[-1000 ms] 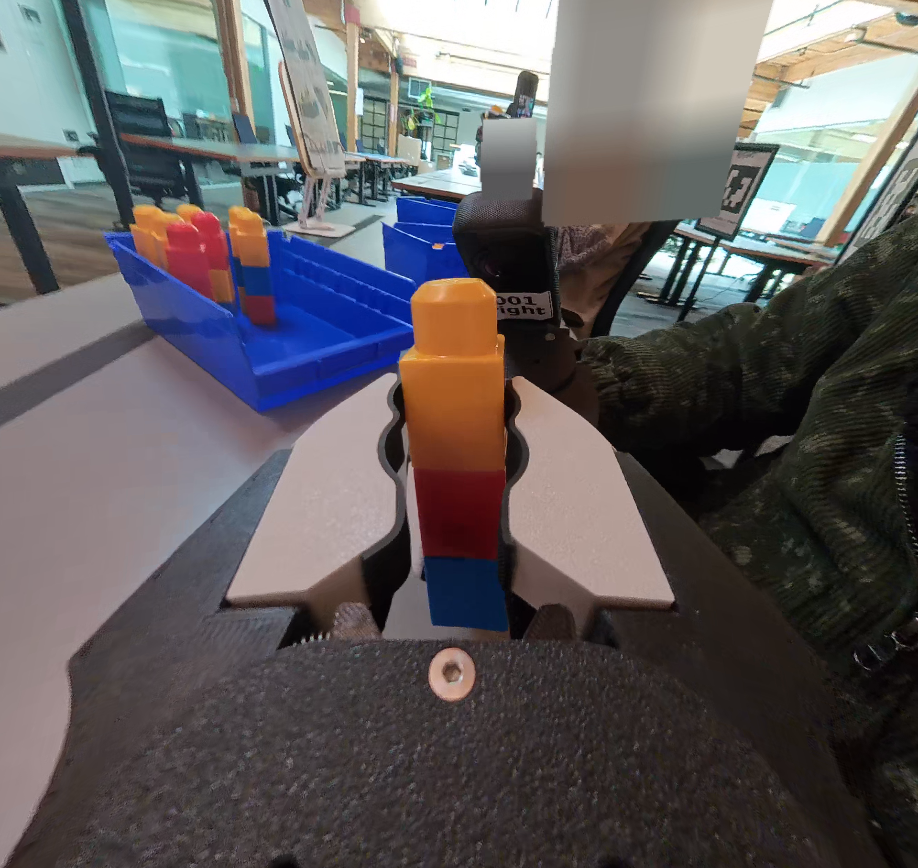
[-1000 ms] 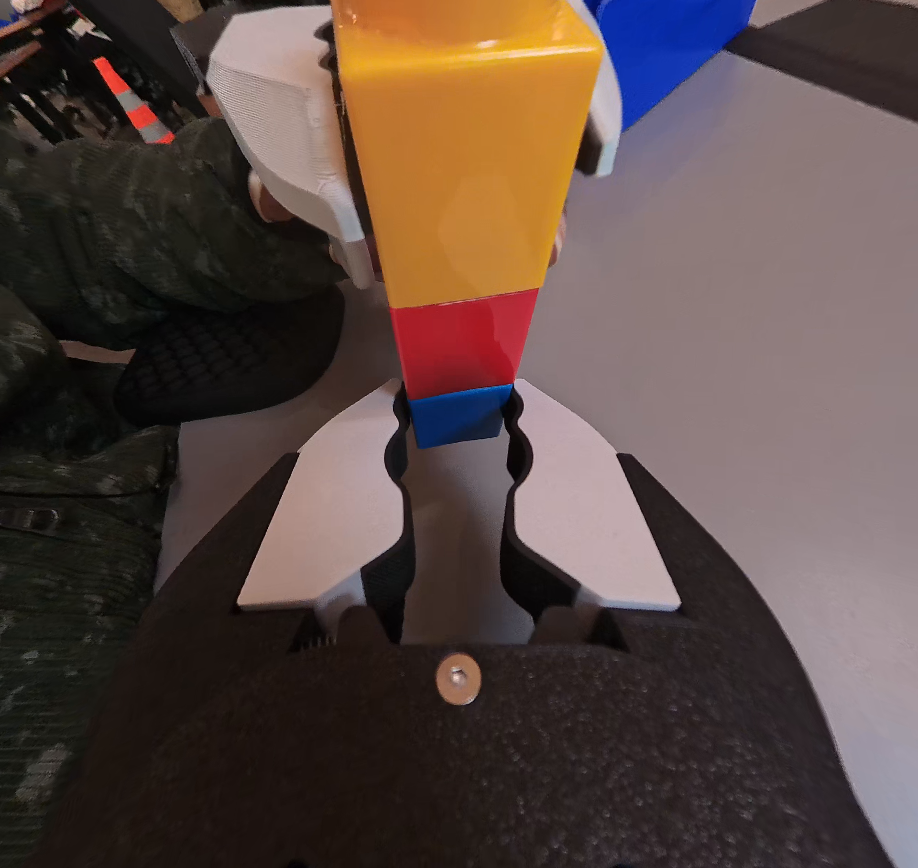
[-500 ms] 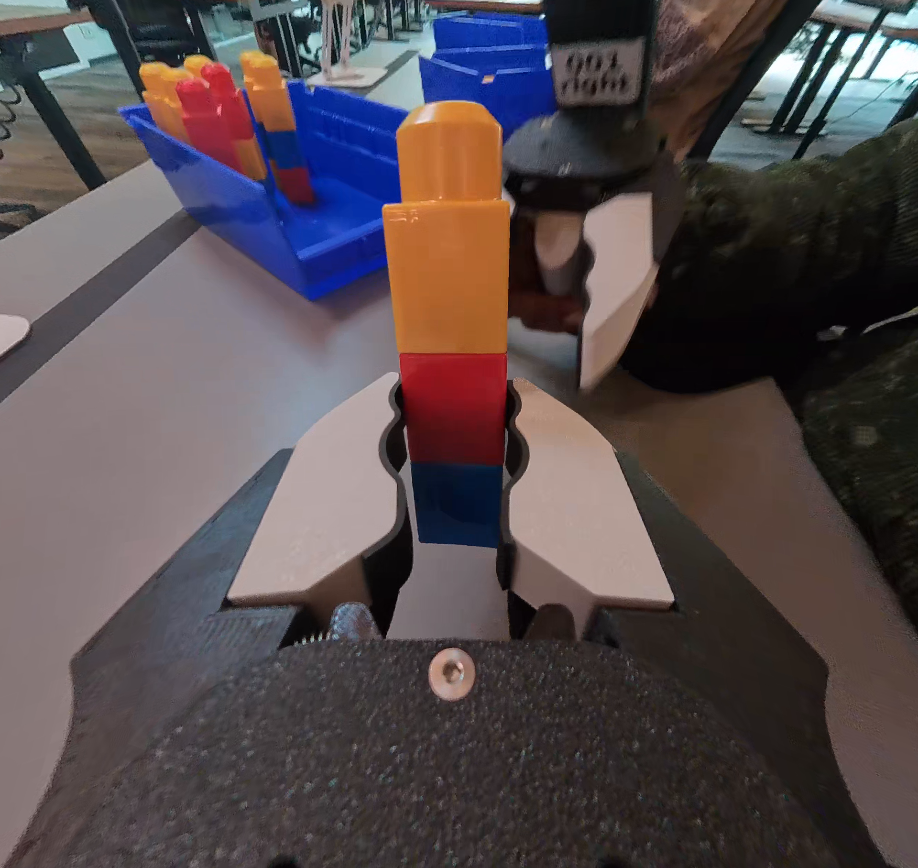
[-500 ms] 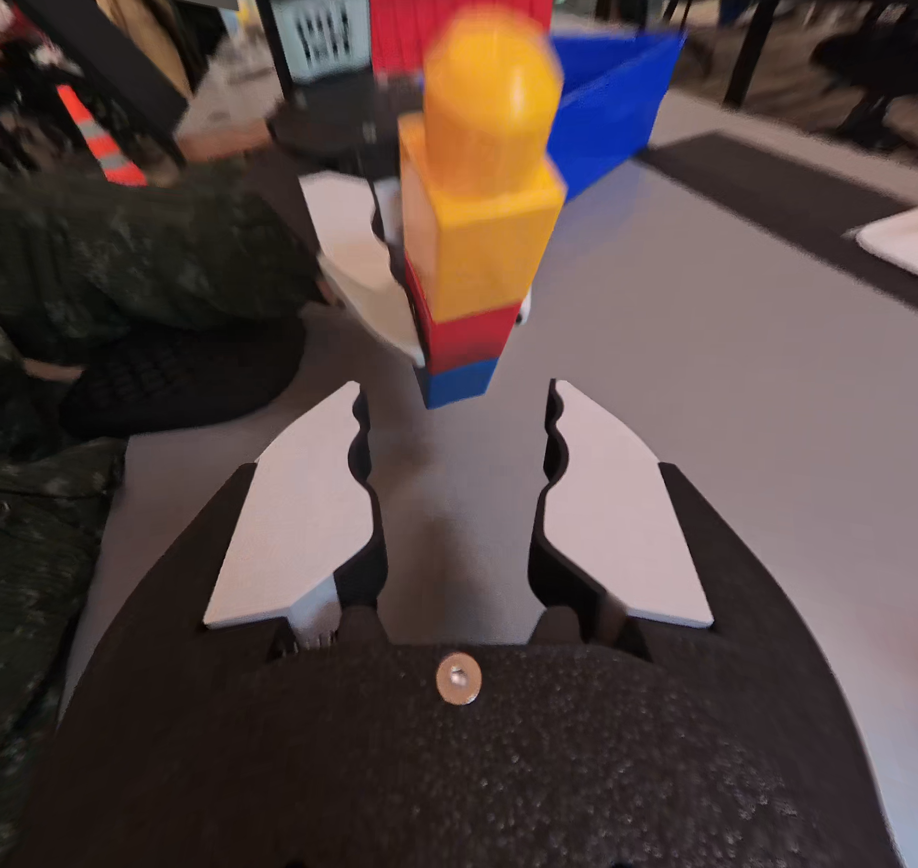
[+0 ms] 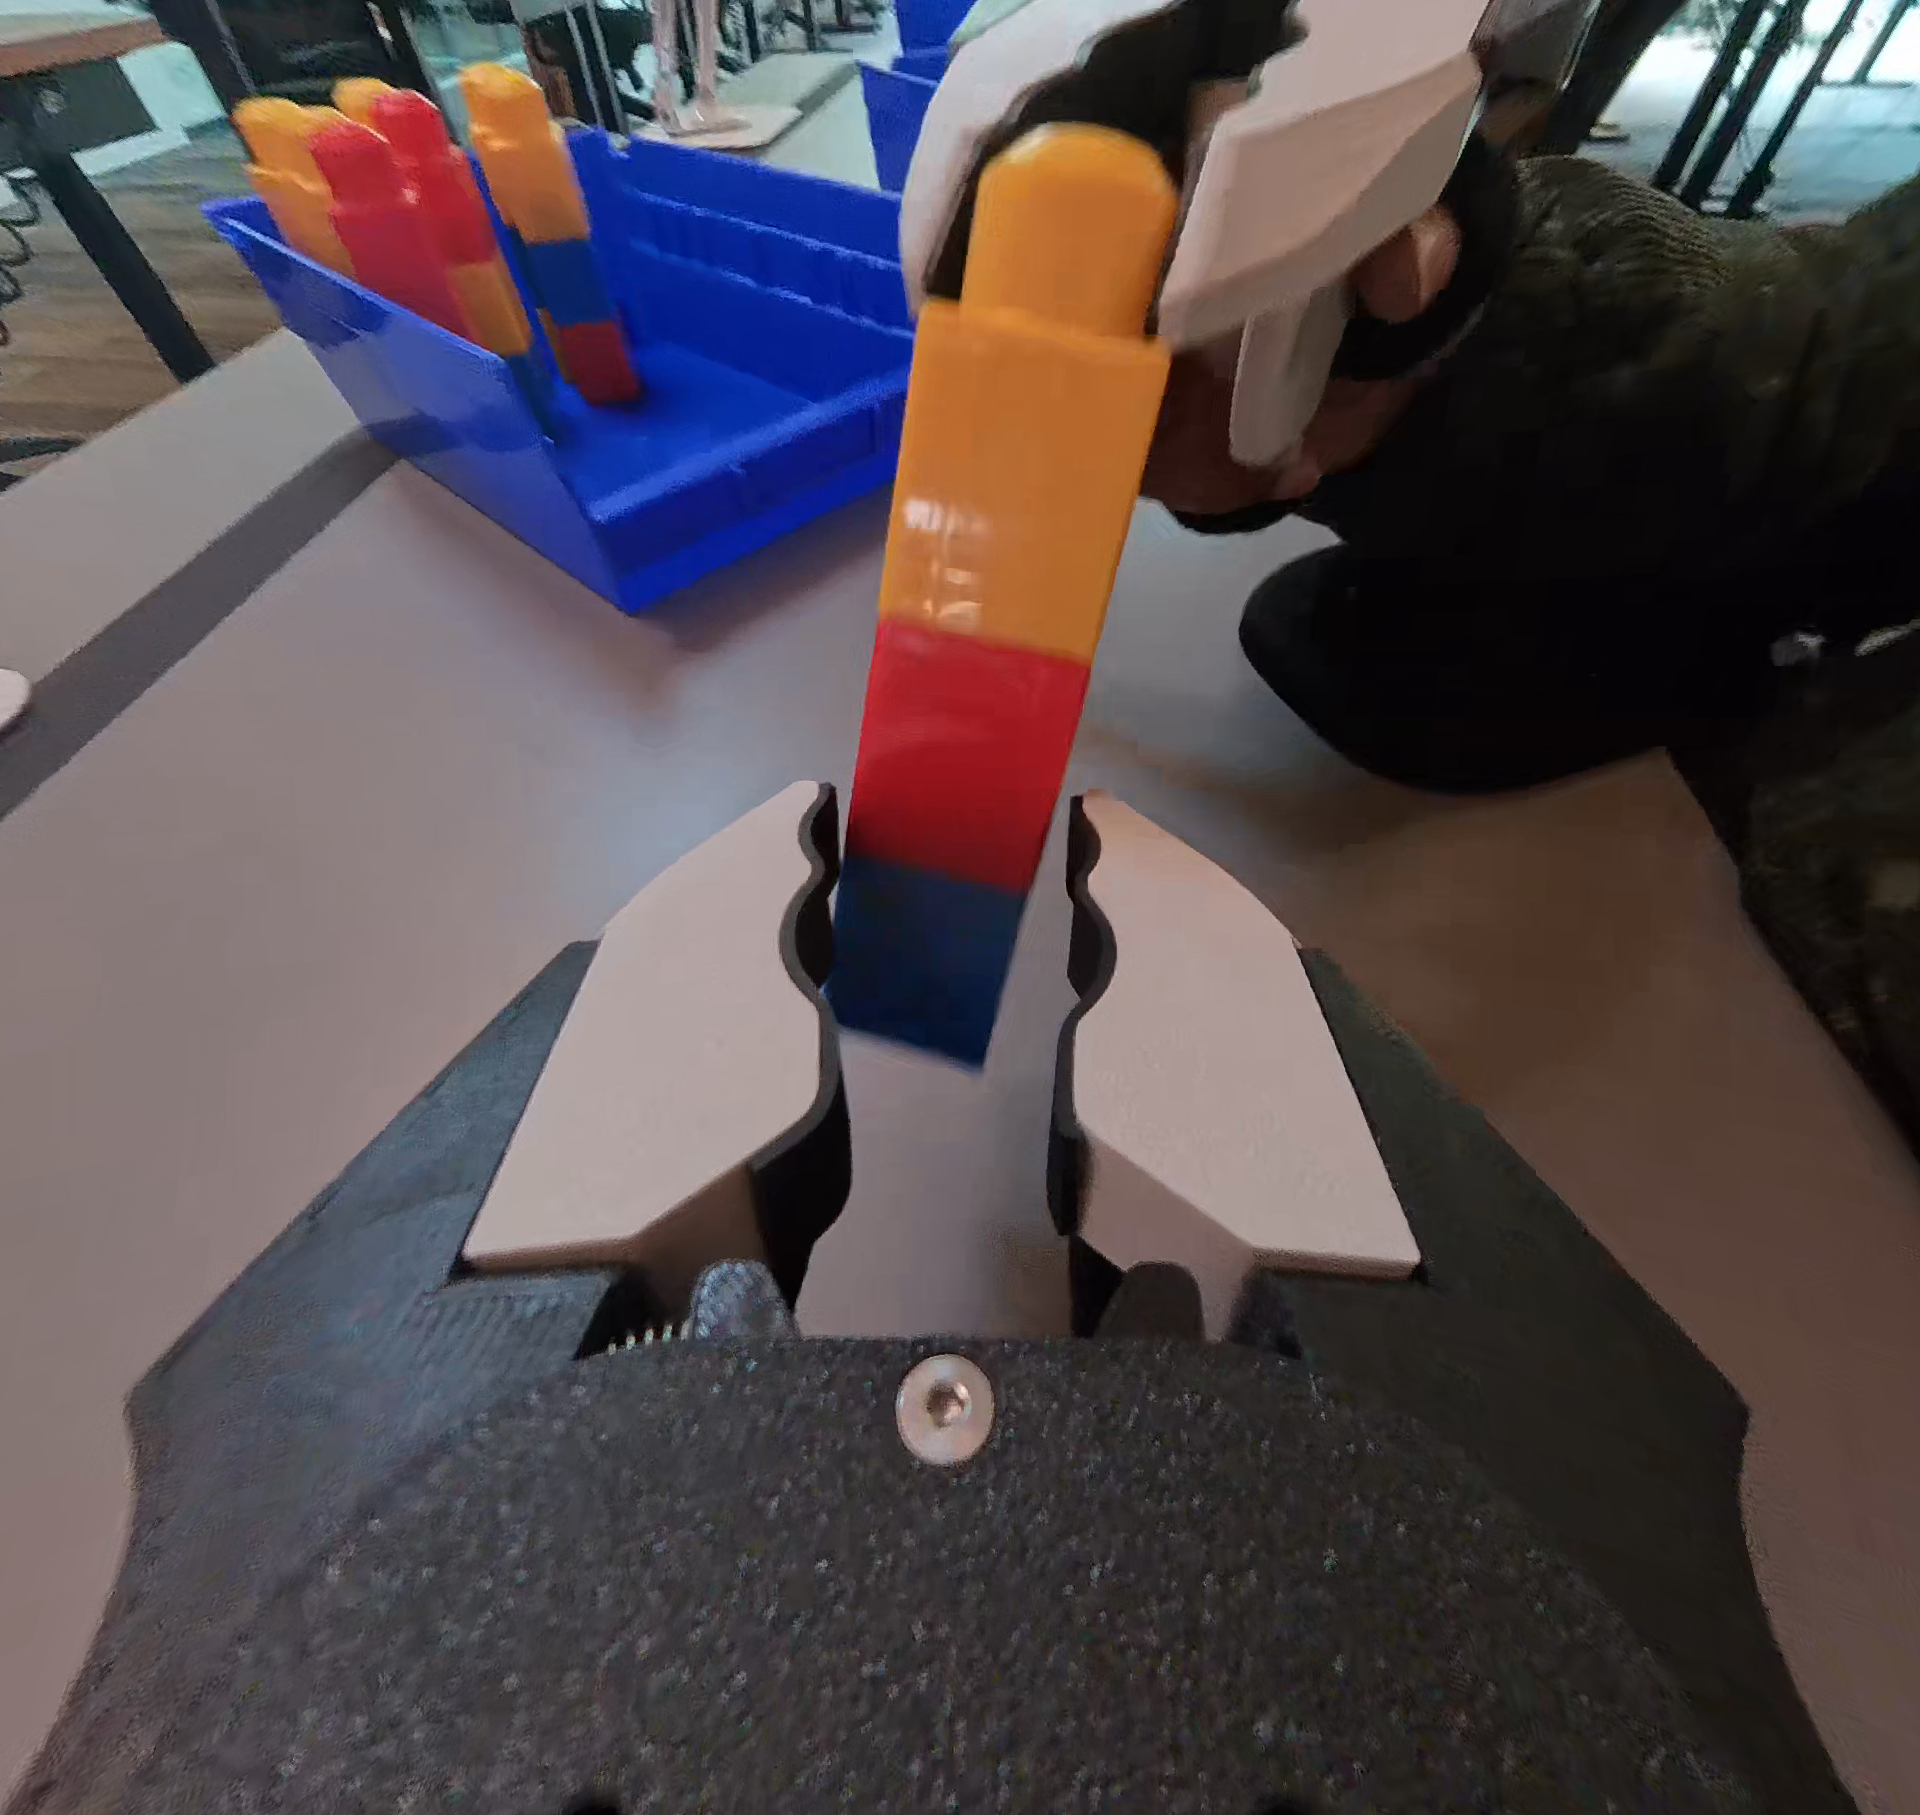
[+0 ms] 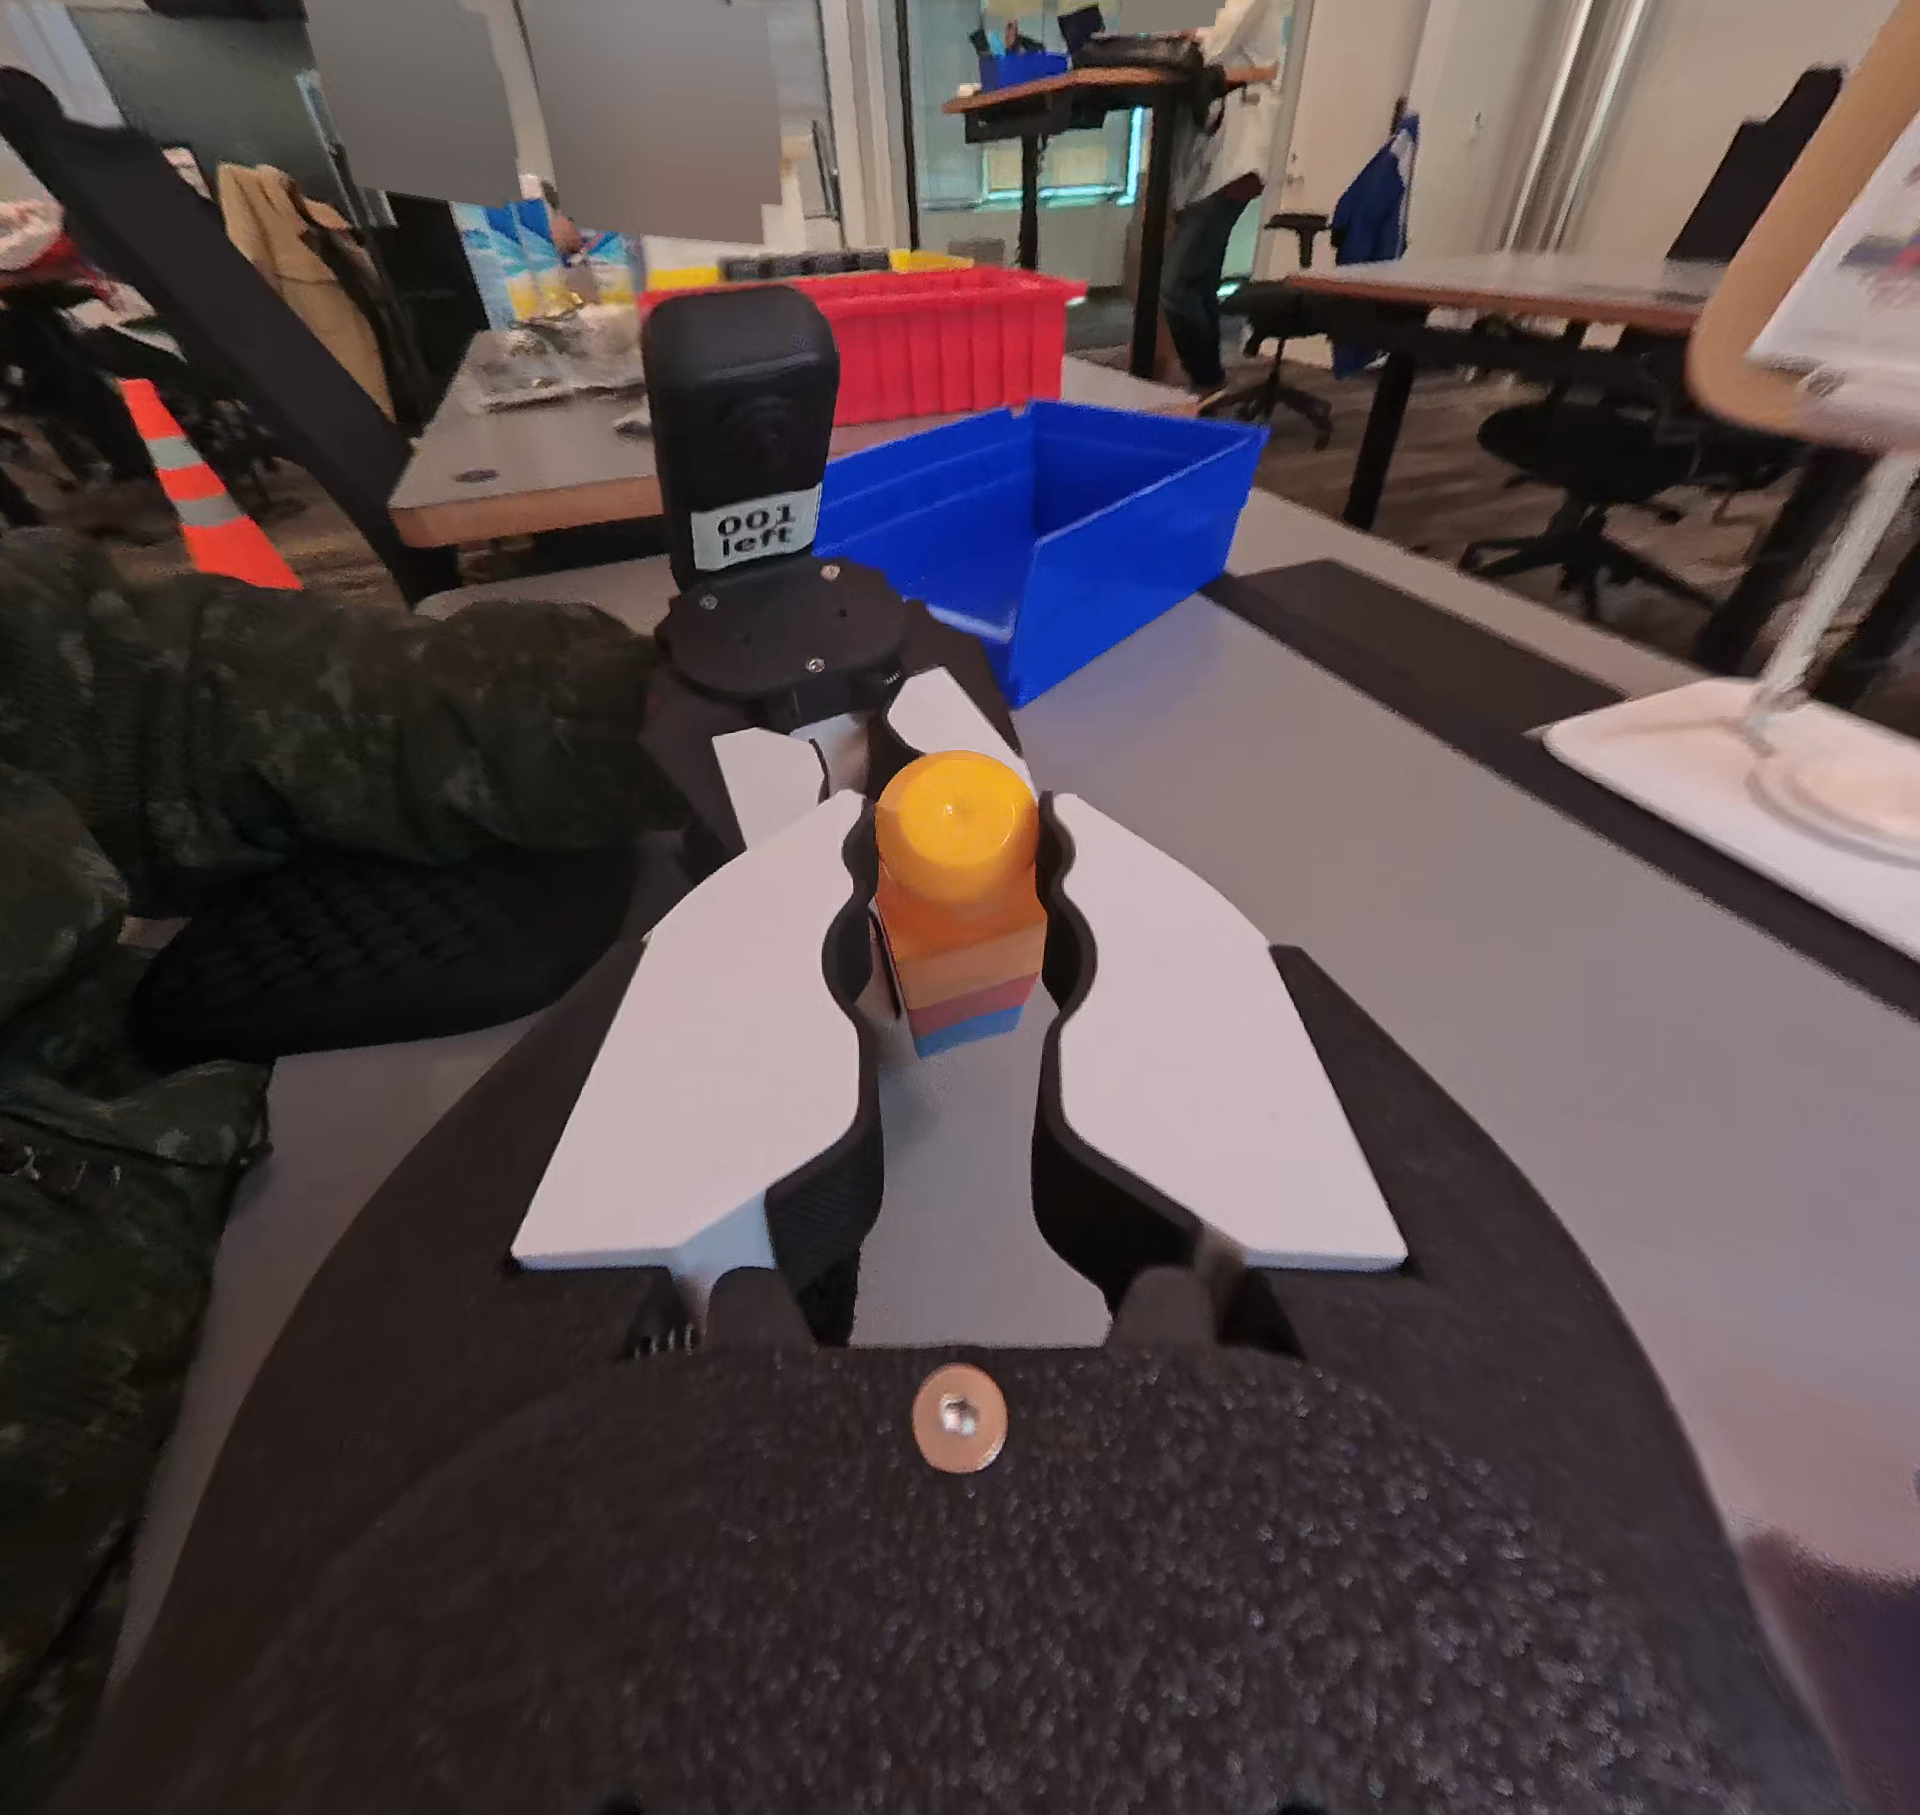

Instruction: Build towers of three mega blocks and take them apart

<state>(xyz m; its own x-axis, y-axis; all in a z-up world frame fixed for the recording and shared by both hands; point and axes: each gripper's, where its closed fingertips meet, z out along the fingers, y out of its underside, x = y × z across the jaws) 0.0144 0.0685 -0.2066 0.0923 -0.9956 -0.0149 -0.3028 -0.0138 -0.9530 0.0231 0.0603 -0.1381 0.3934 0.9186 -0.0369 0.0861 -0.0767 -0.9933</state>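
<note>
A tower of three mega blocks point(image 5: 997, 518), orange on red on blue, leans to the left above the grey table. My right gripper point(image 6: 956, 809) is shut on the orange top stud of the tower point(image 6: 961, 924). In the left wrist view it point(image 5: 1049, 207) comes down from above. My left gripper point(image 5: 951, 809) is open around the red and blue blocks. A gap shows beside its right finger. In the right wrist view the left gripper point(image 6: 862, 737) sits just behind the tower.
A blue bin point(image 5: 727, 518) at the back left holds several standing towers point(image 5: 416, 217). An empty blue bin point(image 6: 1122, 560) stands behind the left gripper. A white stand base point(image 6: 1766, 789) lies at the right. A person's dark sleeve point(image 5: 1610, 518) rests on the table. The left gripper's tips are roughly 7 cm from the right gripper's.
My right gripper let go of the blue base, rose and shut on the orange top. My left gripper slid down the tower and opened. The tower now tilts.
</note>
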